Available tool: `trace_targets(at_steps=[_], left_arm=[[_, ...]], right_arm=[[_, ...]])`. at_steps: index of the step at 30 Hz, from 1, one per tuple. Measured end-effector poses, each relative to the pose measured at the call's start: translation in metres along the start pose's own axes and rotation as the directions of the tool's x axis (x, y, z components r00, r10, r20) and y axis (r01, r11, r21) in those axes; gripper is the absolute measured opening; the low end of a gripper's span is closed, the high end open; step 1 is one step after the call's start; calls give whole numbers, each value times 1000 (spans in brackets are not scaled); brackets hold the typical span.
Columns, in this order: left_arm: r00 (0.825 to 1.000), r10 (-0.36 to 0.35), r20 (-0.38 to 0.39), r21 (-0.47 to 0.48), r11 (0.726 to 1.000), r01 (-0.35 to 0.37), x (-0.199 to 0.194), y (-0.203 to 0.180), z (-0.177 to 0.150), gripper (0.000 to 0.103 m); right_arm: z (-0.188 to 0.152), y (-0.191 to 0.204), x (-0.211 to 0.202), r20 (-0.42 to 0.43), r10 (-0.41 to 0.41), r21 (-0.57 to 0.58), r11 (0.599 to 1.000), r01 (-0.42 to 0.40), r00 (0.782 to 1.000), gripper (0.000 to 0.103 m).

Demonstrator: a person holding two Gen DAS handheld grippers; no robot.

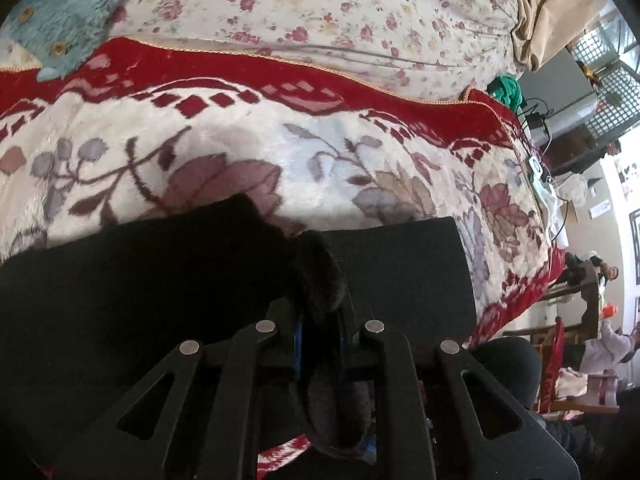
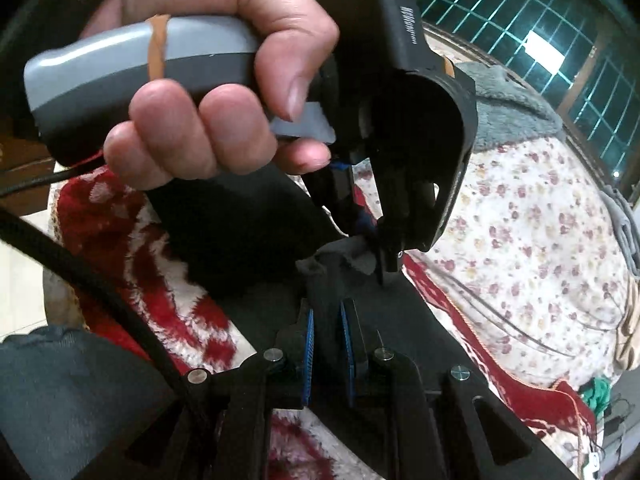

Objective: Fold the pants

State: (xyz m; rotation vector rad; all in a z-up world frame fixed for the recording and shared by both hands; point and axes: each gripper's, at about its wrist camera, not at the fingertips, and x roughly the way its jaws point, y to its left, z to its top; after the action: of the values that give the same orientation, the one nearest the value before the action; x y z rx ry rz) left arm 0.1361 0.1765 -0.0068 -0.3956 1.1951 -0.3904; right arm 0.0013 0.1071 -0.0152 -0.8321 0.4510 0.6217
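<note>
Now both grippers pinch the black pants over the bed.

Nearest in the left wrist view, the left gripper (image 1: 320,316) has its jaws closed on a bunched fold of the pants (image 1: 140,292), which lie across the red floral blanket (image 1: 248,148). In the right wrist view the right gripper (image 2: 326,320) clamps another fold between its blue pads (image 2: 308,344). Just beyond, a hand (image 2: 216,120) grips the other gripper's grey handle. Farther back lies a rose-print sheet (image 1: 320,12).
</note>
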Motion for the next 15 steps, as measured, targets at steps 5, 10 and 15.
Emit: trace_targets(at_steps=[5, 10, 15], left_arm=[[1000, 8, 13, -24, 1000, -8, -4, 14, -4, 13], [997, 71, 39, -108, 992, -67, -9, 35, -3, 36], [979, 95, 180, -243, 969, -49, -54, 52, -7, 40]], right_arm=[[9, 3, 7, -1, 42, -13, 999, -42, 999, 12], [18, 6, 16, -32, 70, -28, 997, -71, 997, 12], [10, 11, -20, 38, 33, -33, 999, -32, 999, 33]])
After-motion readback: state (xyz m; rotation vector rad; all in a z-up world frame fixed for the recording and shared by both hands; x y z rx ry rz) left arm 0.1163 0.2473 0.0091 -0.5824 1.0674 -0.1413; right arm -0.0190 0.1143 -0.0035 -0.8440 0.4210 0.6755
